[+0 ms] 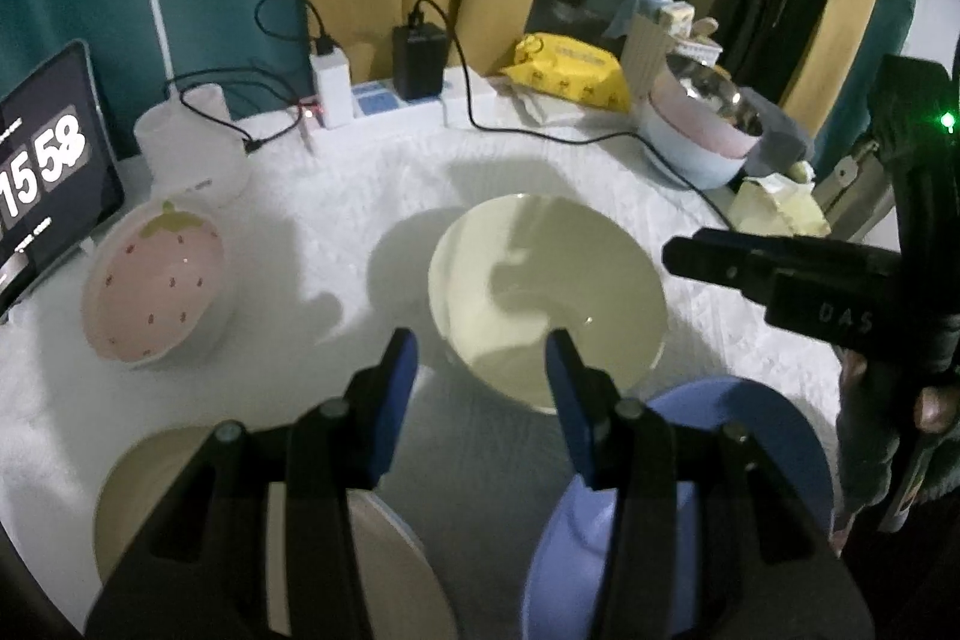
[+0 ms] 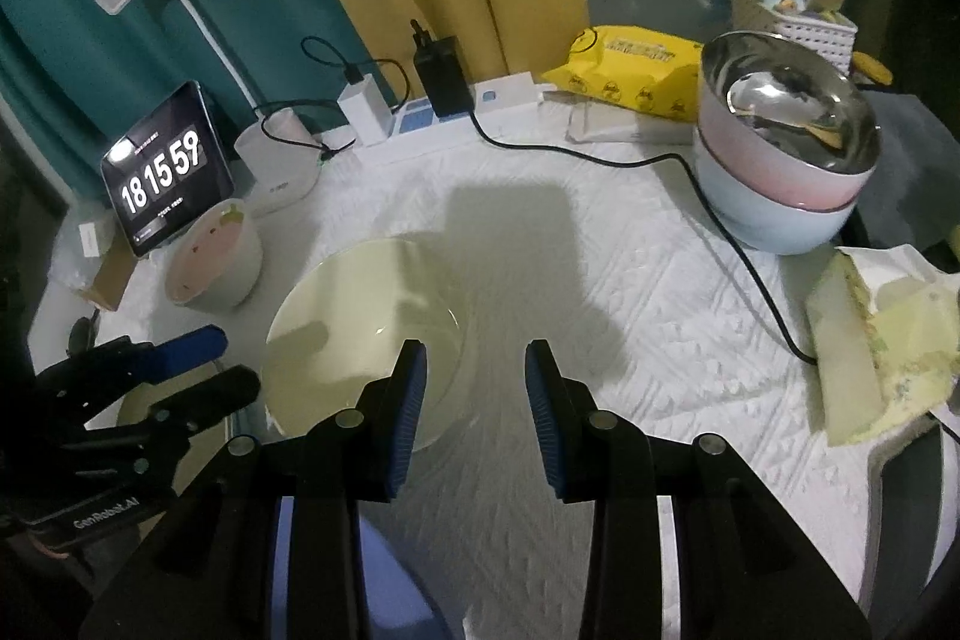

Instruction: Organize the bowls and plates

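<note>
Bowls: cream (image 1: pixel 549 301), strawberry (image 1: pixel 153 292), two stacked (image 2: pixel 780 172); plates: beige (image 1: pixel 150 484), blue (image 1: pixel 738 436).

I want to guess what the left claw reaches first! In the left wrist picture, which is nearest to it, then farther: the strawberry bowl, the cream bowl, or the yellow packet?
1. Cream bowl, just ahead of the left claw.
2. Strawberry bowl, off to the left.
3. Yellow packet, at the table's back edge.

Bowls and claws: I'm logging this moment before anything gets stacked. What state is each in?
Cream bowl: upright, empty, ungripped.
Strawberry bowl: tilted, empty.
Blue plate: flat on the cloth.
Steel bowl: nested atop pink and blue bowls.
Left claw: open.
Right claw: open.
</note>
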`<action>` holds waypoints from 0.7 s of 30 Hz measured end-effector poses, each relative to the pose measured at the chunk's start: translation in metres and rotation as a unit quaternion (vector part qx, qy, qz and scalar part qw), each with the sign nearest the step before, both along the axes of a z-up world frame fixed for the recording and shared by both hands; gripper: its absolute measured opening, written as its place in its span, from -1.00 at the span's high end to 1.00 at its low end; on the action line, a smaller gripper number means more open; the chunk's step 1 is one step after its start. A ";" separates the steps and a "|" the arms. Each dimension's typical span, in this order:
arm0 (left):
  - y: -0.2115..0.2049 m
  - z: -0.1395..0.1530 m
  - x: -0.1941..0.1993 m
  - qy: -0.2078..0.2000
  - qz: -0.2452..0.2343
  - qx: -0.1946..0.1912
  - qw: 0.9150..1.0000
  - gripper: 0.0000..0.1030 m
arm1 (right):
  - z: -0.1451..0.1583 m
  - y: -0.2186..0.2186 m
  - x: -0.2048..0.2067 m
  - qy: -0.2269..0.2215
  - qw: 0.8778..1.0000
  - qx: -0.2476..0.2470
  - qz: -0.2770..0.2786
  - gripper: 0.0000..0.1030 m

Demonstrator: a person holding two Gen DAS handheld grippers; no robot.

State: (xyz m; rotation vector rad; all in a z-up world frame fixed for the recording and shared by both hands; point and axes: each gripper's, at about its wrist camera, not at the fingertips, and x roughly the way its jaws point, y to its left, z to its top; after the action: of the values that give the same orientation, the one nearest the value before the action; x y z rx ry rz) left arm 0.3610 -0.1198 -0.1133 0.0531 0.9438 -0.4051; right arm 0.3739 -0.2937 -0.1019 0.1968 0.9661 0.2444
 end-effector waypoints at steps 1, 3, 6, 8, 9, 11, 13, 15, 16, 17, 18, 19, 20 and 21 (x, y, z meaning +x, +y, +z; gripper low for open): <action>-0.001 -0.002 0.002 0.001 0.000 0.003 1.000 0.11 | -0.003 -0.001 0.003 0.004 1.000 0.003 0.002 0.30; -0.002 -0.007 0.008 0.009 0.006 0.014 1.000 0.12 | -0.010 -0.002 0.009 0.014 1.000 0.007 0.008 0.30; -0.002 -0.015 0.015 0.020 0.007 0.017 1.000 0.12 | -0.024 -0.001 0.019 0.042 0.999 0.006 0.011 0.30; -0.004 -0.017 0.020 0.027 0.000 0.018 0.999 0.14 | -0.030 -0.003 0.026 0.059 0.998 0.019 0.016 0.30; -0.005 -0.019 0.021 0.030 -0.004 0.019 0.999 0.18 | -0.031 -0.003 0.029 0.065 0.997 0.023 0.020 0.30; -0.007 -0.022 0.026 0.038 -0.014 0.021 0.999 0.24 | -0.035 -0.003 0.034 0.075 0.996 0.028 0.028 0.30; -0.011 -0.025 0.029 0.046 -0.023 0.023 0.998 0.31 | -0.037 -0.003 0.038 0.081 0.995 0.036 0.034 0.30; -0.013 -0.028 0.030 0.046 -0.026 0.030 0.998 0.33 | -0.040 -0.003 0.041 0.088 0.994 0.049 0.042 0.30; -0.012 -0.030 0.032 0.051 -0.026 0.029 0.998 0.34 | -0.041 -0.001 0.043 0.094 0.993 0.052 0.046 0.30; -0.012 -0.031 0.033 0.055 -0.026 0.026 0.998 0.34 | -0.044 0.001 0.044 0.097 0.993 0.054 0.048 0.33; -0.012 -0.033 0.034 0.058 -0.028 0.027 0.998 0.35 | -0.045 0.002 0.045 0.099 0.992 0.058 0.049 0.36; -0.014 -0.034 0.034 0.057 -0.030 0.031 0.997 0.35 | -0.045 0.004 0.045 0.099 0.992 0.061 0.053 0.42; -0.014 -0.034 0.034 0.056 -0.031 0.032 0.997 0.35 | -0.045 0.007 0.046 0.100 0.992 0.058 0.056 0.46; -0.015 -0.034 0.035 0.056 -0.032 0.033 0.997 0.35 | -0.046 0.009 0.046 0.101 0.992 0.050 0.059 0.47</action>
State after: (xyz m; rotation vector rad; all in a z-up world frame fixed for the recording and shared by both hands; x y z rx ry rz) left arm 0.3960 -0.1344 -0.1471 0.1226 1.0677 -0.4399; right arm 0.4199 -0.2843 -0.1475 0.2600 1.1686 0.3882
